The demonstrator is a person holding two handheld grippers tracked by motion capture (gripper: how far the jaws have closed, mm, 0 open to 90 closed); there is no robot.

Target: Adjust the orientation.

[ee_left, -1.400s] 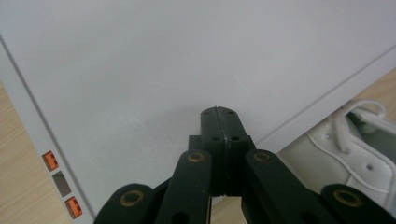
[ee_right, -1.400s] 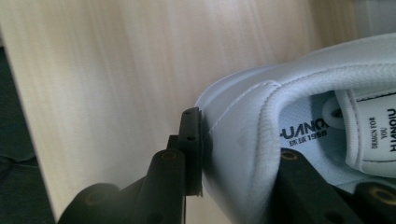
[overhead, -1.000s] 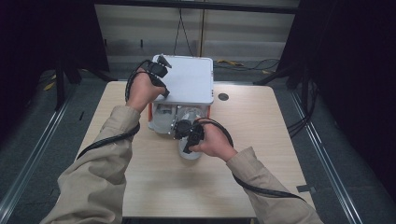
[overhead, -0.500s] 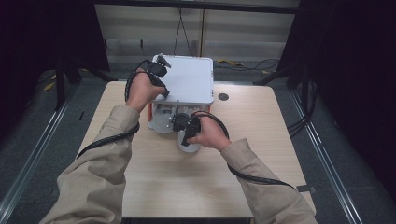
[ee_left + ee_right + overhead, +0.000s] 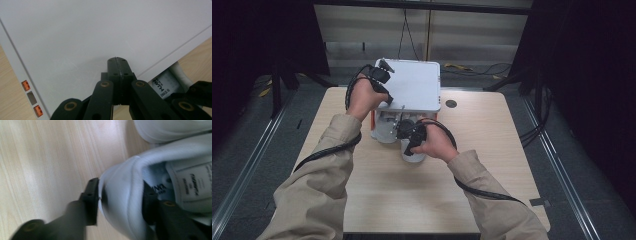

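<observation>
While holding much the same spot as half a second ago, right gripper sits a touch nearer the white box than a second back, left gripper unmoved on the lid's left edge. Jaws of the left pressed together in the left gripper view, tips flat on the lid, nothing between them. Right jaws set either side of the heel wall of a white shoe, one outside and one inside the collar, clamped on it. Shoe on the wooden table just in front of the box, mostly covered by the right hand from above. Second white shoe cut off at the top of the right gripper view. Tongue label print too blurred to read. Orange tabs on the box side, round dark grommet right of the box, cables trailing from both grippers
</observation>
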